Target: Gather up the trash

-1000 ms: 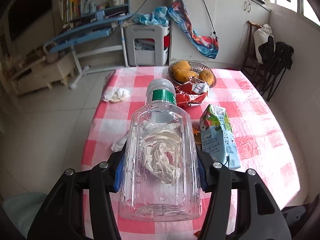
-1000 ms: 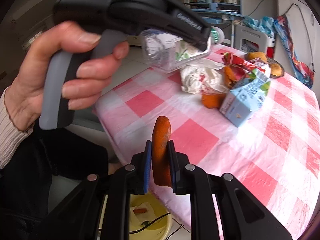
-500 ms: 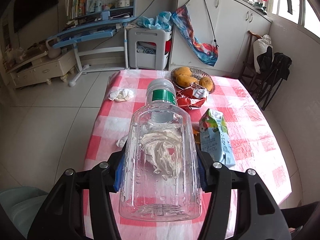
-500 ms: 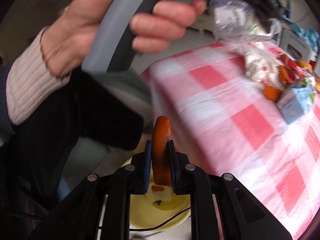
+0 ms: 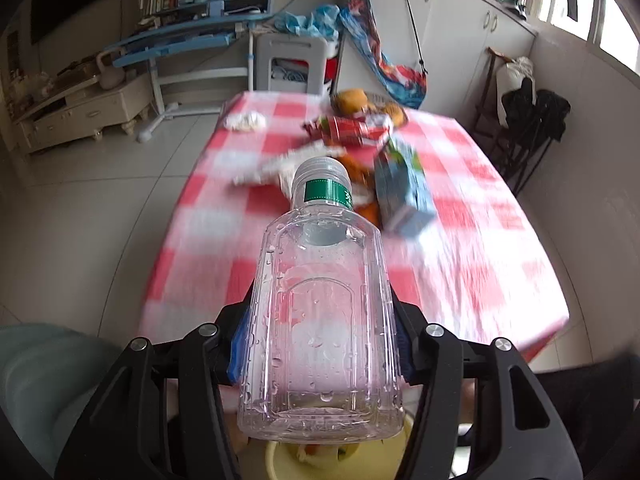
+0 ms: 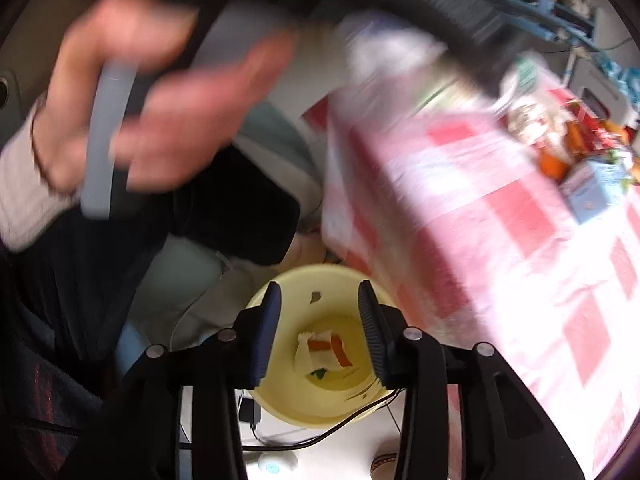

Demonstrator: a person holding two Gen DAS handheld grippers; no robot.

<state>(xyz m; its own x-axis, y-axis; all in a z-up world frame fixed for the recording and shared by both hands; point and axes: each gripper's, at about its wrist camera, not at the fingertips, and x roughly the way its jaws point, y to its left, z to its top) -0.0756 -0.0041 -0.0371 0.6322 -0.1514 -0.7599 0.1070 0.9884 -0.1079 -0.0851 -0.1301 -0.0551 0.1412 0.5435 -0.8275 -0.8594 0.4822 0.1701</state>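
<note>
2 grippers hang above the yellow bin (image 6: 320, 408): your right gripper (image 6: 320, 334) is opening, empty, your left gripper (image 5: 320, 354) clamps the plastic bottle (image 5: 320, 320), likely dropped next.

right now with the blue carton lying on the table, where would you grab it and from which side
Grip the blue carton across its two long flat side faces, coming down from above. It lies on its side on the checked tablecloth, so the faces are parallel and give the pads a flat seat. Orange peel sits at its left, so approach from the clearer right side.
</note>
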